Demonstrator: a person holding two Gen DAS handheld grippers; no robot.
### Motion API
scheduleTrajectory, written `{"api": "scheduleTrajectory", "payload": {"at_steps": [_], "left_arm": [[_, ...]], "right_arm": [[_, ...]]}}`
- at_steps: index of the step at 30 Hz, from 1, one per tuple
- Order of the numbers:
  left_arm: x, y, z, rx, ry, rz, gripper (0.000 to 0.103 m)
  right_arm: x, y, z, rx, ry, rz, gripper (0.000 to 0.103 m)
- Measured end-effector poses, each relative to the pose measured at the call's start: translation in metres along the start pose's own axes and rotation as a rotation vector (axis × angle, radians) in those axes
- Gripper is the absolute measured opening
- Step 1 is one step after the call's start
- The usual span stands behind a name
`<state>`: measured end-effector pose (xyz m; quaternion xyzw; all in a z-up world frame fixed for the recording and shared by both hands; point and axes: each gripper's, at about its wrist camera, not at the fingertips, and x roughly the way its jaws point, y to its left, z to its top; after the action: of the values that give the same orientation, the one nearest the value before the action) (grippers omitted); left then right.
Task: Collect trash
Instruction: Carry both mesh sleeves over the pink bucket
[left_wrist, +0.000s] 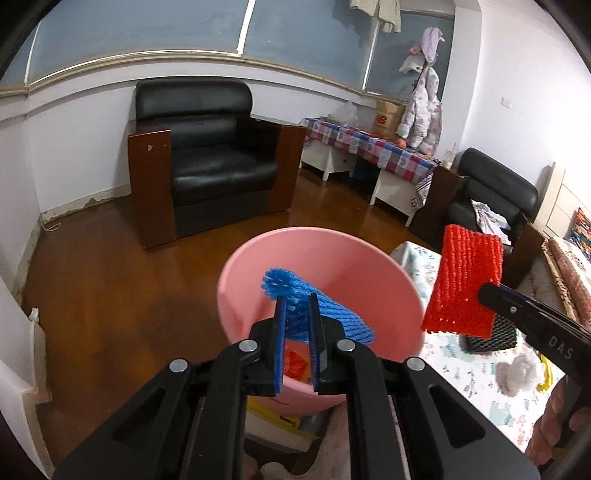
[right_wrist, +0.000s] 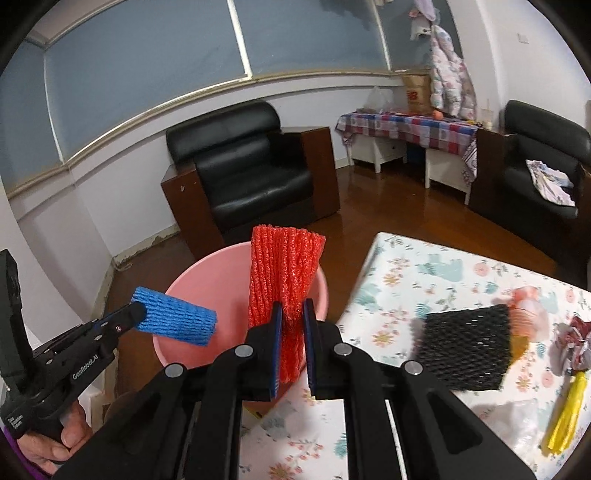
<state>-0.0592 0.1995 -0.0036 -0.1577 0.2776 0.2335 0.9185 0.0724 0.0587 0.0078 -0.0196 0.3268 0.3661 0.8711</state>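
Observation:
My left gripper (left_wrist: 297, 301) is shut on a blue foam net sleeve (left_wrist: 332, 308), which hangs over the mouth of the pink bucket (left_wrist: 369, 266). From the right wrist view the same blue sleeve (right_wrist: 175, 319) and left gripper (right_wrist: 138, 312) sit over the bucket's (right_wrist: 195, 273) left rim. My right gripper (right_wrist: 293, 306) is shut on a red foam net sleeve (right_wrist: 284, 273), held upright just in front of the bucket. In the left wrist view that red sleeve (left_wrist: 465, 280) hovers to the right of the bucket, above the table. Something red and orange (left_wrist: 295, 363) lies inside the bucket.
A floral-cloth table (right_wrist: 424, 273) carries a black foam net (right_wrist: 467, 349), a yellow strip (right_wrist: 565, 417), crumpled wrappers (right_wrist: 572, 343) and clear plastic (left_wrist: 517, 373). Black armchairs (left_wrist: 207, 155) (right_wrist: 539, 166) stand on the wooden floor, and a checked-cloth side table (left_wrist: 373, 147) sits by the wall.

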Motion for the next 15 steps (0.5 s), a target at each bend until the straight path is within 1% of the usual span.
{"api": "scheduleTrajectory", "payload": {"at_steps": [9, 15], "left_arm": [[0.003, 0.016, 0.0, -0.043, 0.008, 0.01, 0.01], [0.008, 0.02, 0.0, -0.04, 0.027, 0.015, 0.012]], "right_arm": [[0.029, 0.018, -0.002, -0.022, 0.046, 0.018, 0.01], [0.043, 0.021, -0.005, -0.016, 0.066, 0.024, 0.01]]}}
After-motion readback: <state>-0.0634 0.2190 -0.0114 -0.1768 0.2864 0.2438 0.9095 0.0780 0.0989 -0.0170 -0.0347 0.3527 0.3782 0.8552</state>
